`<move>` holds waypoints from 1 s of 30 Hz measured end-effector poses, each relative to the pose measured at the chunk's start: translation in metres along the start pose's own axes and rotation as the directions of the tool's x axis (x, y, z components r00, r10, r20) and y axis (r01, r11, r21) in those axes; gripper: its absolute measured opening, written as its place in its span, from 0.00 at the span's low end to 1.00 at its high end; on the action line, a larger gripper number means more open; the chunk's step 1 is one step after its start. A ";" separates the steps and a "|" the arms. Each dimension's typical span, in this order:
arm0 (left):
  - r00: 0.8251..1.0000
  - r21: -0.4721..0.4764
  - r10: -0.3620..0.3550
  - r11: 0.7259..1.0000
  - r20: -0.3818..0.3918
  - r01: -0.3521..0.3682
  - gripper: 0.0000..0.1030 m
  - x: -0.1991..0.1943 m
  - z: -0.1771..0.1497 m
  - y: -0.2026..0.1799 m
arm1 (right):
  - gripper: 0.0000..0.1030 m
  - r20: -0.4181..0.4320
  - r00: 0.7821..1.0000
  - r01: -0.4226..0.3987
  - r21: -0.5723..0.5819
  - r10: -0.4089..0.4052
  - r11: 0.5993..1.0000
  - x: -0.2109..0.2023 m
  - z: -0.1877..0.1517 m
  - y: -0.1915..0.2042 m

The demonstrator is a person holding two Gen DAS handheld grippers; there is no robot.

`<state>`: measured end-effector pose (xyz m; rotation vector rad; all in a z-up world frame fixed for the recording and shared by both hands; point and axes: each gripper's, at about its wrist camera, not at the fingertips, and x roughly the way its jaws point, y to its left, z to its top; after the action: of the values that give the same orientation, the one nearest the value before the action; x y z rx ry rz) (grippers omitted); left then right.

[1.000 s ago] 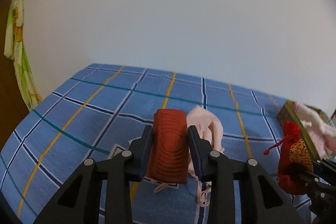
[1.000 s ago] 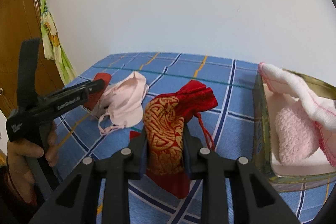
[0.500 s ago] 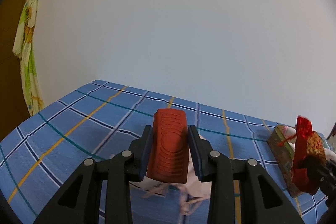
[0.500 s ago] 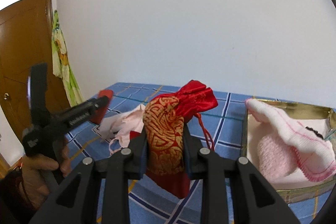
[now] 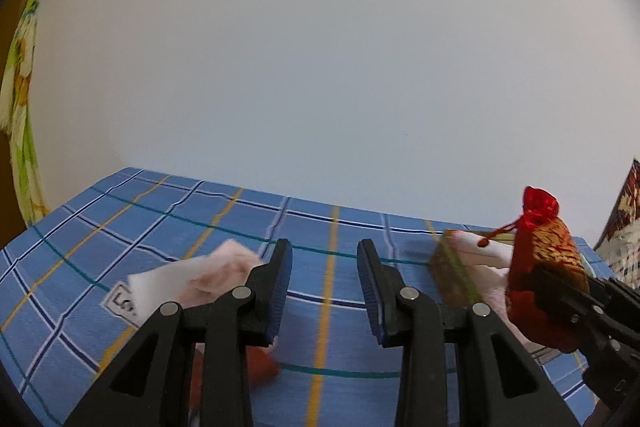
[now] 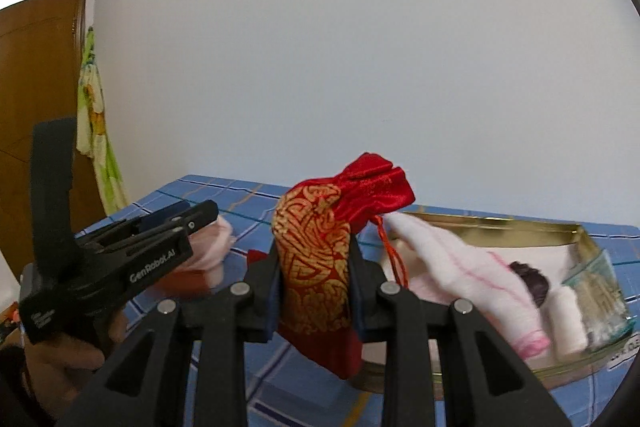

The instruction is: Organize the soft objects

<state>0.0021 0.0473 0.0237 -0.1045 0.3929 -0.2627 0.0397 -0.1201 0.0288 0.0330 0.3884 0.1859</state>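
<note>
Right wrist view gives me the drawstring pouch (image 6: 312,259) best: red satin with a gold scroll pattern, its gathered neck flaring out at the top and a red cord hanging on its right side. My right gripper (image 6: 314,247) pinches it across the middle, both pads pressed into the fabric, and holds it clear of the blue checked cloth (image 6: 224,195), just in front of the near left corner of the gold tin (image 6: 500,223).

This view alone looks into the tin: a white towel with pink stitching (image 6: 460,267) draped over the near rim, a dark item and a small white roll beside it. It also shows the hand (image 6: 68,359) wrapped around the left gripper's handle at the left edge.

From the left wrist, my left gripper (image 5: 324,259) has its jaws spread with only the cloth showing between them. A blurred red object (image 5: 260,367) lies on the cloth low under the left finger, beside a crumpled pale pink fabric (image 5: 200,273). The pouch appears at the far right, against the tin.

Both grippers point forward and slightly down.
</note>
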 end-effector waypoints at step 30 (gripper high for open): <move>0.969 0.126 0.050 0.992 -0.243 -0.020 0.36 -0.017 -0.014 0.045 | 0.27 0.064 0.998 0.023 0.058 -0.026 0.998 -0.027 0.008 -0.032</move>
<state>-0.0083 0.0949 0.0101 0.0565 0.6237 -0.2648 0.0238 -0.1567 0.0439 0.0902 0.3297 0.1491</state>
